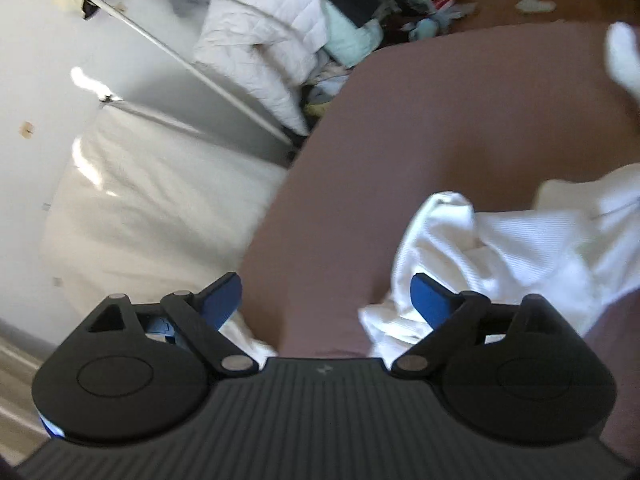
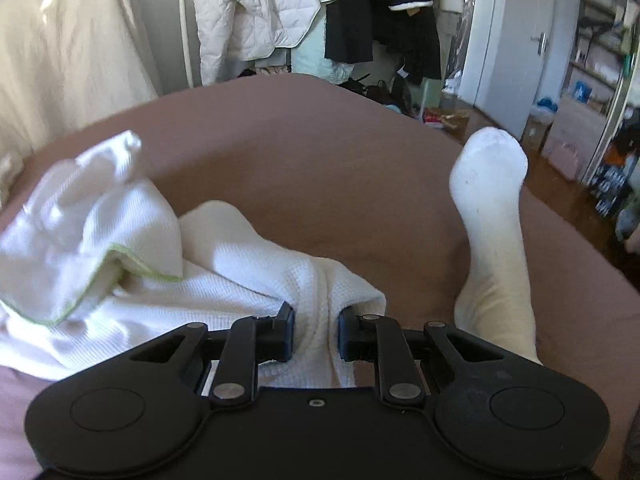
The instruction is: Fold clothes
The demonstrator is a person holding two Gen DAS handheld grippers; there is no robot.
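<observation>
A white waffle-knit garment (image 2: pixel 132 272) with a thin green hem lies crumpled on the brown bed sheet (image 2: pixel 304 160). My right gripper (image 2: pixel 316 332) is shut on a bunched fold of it near the camera. In the left wrist view the same white garment (image 1: pixel 500 256) lies to the right. My left gripper (image 1: pixel 326 300) is open above the sheet (image 1: pixel 440 120), its right blue finger (image 1: pixel 428 300) over the garment's edge and nothing between the jaws.
A foot in a white sock (image 2: pixel 492 216) rests on the bed to the right. A cream duvet (image 1: pixel 152 208) hangs at the bed's left side. A clothes rack with a white quilted jacket (image 2: pixel 256 12) and dark clothes stands beyond the bed. Floor clutter lies beyond.
</observation>
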